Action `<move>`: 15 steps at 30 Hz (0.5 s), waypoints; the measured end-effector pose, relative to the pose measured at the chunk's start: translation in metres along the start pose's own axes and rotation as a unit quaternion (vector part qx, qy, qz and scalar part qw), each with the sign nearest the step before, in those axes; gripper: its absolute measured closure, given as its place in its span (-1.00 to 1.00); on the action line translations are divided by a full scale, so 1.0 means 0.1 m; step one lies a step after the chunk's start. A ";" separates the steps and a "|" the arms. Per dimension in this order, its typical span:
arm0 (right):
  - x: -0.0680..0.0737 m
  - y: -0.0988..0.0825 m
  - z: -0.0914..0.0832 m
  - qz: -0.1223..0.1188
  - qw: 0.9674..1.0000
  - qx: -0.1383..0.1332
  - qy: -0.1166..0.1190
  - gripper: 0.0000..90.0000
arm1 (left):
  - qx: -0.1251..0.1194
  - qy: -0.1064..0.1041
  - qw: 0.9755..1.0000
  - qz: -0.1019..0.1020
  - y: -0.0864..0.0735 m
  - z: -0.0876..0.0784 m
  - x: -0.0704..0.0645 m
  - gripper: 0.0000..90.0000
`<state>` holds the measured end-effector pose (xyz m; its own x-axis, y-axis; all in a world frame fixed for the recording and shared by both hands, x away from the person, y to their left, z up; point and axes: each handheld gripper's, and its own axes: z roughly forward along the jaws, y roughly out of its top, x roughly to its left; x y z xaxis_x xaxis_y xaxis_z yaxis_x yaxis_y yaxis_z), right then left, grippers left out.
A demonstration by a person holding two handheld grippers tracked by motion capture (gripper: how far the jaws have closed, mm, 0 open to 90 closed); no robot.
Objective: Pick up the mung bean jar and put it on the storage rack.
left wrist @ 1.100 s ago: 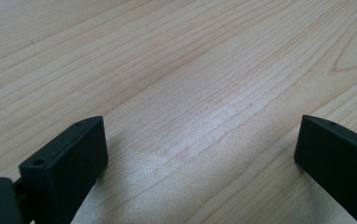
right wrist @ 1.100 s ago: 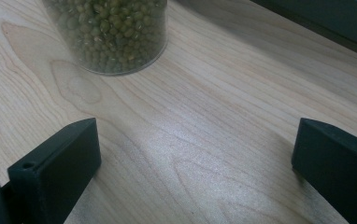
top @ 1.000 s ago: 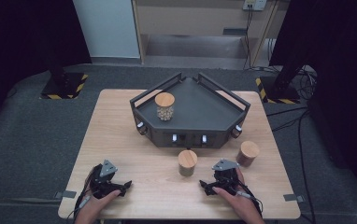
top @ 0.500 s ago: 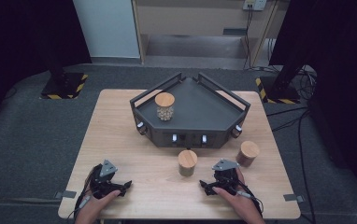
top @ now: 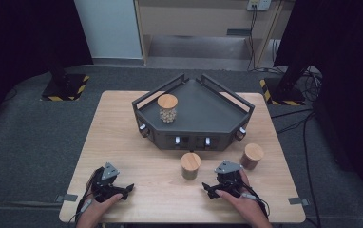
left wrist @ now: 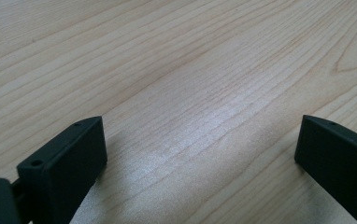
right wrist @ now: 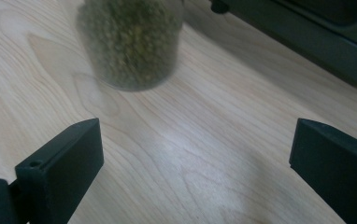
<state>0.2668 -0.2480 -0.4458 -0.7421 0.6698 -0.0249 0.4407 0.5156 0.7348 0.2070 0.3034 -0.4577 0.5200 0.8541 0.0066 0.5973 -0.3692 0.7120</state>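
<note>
Your left gripper [left wrist: 200,154]: its two black jaws stand wide apart with nothing between them, only bare pale wood grain of the table [left wrist: 190,70] beneath and ahead. From above, this gripper [top: 122,189] rests low at the table's near left corner, your left hand [top: 96,209] behind it and its grey three-cornered plate on top.

Your right gripper [right wrist: 195,163]: jaws likewise spread wide and empty, lying just over the tabletop. Ahead and toward the left jaw's side stands a glass jar of greenish-brown grains [right wrist: 130,42] (blurred, its lid cut off by the upper edge), apart from both jaws. To the upper right runs the dark wall of the tray [right wrist: 307,42].

In the high view, your right gripper [top: 209,189] sits at the near right of the table [top: 118,137], your right hand [top: 239,199] behind it. Just beyond its jaws stands that jar, seen here by its round wooden lid [top: 190,161]; a second wooden-lidded jar [top: 252,156] stands further right, near the table's edge. Both lie just in front of the dark, five-sided raised tray [top: 203,111] at the table's middle. A third jar with a wooden lid and pale contents [top: 167,108] stands upright inside the tray, near its left wall.
</note>
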 end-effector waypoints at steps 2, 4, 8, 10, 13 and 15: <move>0.01 0.04 0.01 -0.003 1.000 0.001 0.003 -0.93 | 0.000 0.000 1.000 0.000 0.00 0.00 0.00 -0.98; 0.02 0.08 0.01 -0.010 1.000 0.003 0.006 -0.93 | 0.000 0.001 1.000 0.000 0.00 0.00 0.00 -0.98; 0.04 0.13 0.03 -0.016 1.000 0.005 0.013 -0.93 | 0.000 0.000 1.000 0.000 0.00 0.00 0.00 -0.98; 0.05 0.15 0.03 -0.018 1.000 0.006 0.016 -0.93 | 0.000 0.000 1.000 0.000 0.00 0.00 0.00 -0.98; 0.04 0.19 0.05 -0.014 1.000 0.007 0.020 -0.92 | 0.000 0.000 1.000 0.000 0.00 0.00 0.00 -0.98; 0.05 0.21 0.05 -0.014 1.000 0.007 0.020 -0.92 | 0.000 0.000 1.000 0.000 0.00 0.00 0.00 -0.98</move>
<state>0.2754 -0.2313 -0.4342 -0.7735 0.6335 -0.0184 0.4262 0.5414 0.7247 0.2068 0.3033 -0.4576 0.5191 0.8547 0.0065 0.5980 -0.3686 0.7117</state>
